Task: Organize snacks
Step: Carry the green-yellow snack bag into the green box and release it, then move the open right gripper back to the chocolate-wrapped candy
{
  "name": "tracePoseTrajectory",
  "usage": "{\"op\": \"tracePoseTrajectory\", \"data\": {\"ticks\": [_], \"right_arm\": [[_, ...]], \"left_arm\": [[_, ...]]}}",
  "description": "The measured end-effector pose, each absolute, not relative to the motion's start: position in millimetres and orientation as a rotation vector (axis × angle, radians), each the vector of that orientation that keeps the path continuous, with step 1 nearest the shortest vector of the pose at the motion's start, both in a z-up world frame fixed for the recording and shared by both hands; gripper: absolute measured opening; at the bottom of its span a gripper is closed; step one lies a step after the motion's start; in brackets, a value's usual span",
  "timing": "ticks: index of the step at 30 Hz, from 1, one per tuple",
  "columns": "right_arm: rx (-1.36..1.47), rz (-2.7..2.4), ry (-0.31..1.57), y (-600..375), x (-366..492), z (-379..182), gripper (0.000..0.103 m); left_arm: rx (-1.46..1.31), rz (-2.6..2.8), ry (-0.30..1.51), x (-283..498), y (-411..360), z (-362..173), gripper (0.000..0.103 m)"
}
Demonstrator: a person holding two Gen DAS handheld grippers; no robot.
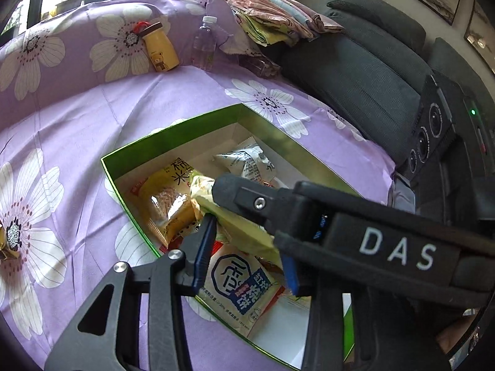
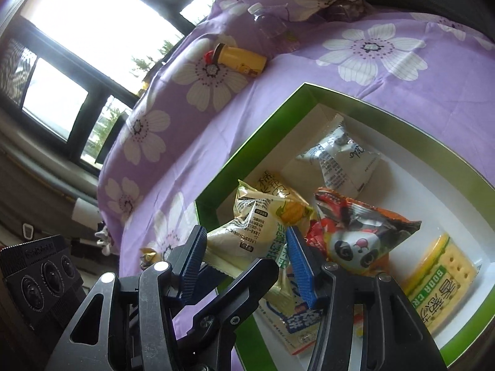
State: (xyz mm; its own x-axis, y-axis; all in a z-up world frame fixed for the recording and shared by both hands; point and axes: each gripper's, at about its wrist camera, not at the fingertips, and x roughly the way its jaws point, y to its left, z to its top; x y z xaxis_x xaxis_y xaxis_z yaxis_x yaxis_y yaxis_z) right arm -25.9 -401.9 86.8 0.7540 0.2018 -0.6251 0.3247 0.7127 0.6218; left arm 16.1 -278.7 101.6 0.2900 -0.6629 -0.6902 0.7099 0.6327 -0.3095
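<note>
A green box point(image 1: 173, 130) point(image 2: 272, 117) with a white floor lies on the purple flowered cloth and holds several snack packets. My left gripper point(image 1: 247, 250) is over the box, its blue pads point(image 1: 202, 247) wide apart; the other gripper's black finger crosses between them with a pale yellow packet point(image 1: 241, 228). In the right wrist view that pale yellow packet point(image 2: 247, 225) sits between my right gripper's point(image 2: 247, 253) blue pads point(image 2: 298, 262), above the box's near left corner. A panda packet point(image 2: 359, 235), a white packet point(image 2: 340, 157) and soda crackers point(image 2: 442, 278) lie inside.
A yellow bear bottle point(image 1: 161, 49) point(image 2: 241, 58) and a clear water bottle point(image 1: 204, 43) point(image 2: 269, 24) lie against the cloth-covered cushion behind the box. Folded cloths point(image 1: 272, 15) rest on a dark grey sofa point(image 1: 365, 71). A gold wrapper point(image 1: 6, 244) lies at the left. Windows stand behind.
</note>
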Motion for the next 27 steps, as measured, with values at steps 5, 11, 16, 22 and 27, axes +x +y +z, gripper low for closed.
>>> {"op": "tracePoseTrajectory", "data": {"ticks": [5, 11, 16, 22, 27], "right_arm": [[0.789, -0.107, 0.692, -405, -31, 93, 0.061], [0.753, -0.124, 0.659, -401, -31, 100, 0.071], [0.723, -0.123, 0.629, -392, -30, 107, 0.079], [0.684, -0.064, 0.612, -370, -24, 114, 0.086], [0.598, -0.024, 0.628, -338, -15, 121, 0.087]], "left_arm": [[0.046, -0.914, 0.846, 15, -266, 111, 0.068], [-0.018, -0.826, 0.82, 31, -223, 121, 0.079], [-0.081, -0.666, 0.791, 44, -162, 122, 0.087], [-0.163, -0.481, 0.806, 53, -80, 120, 0.091], [-0.232, -0.379, 0.764, 55, -12, 103, 0.097]]}}
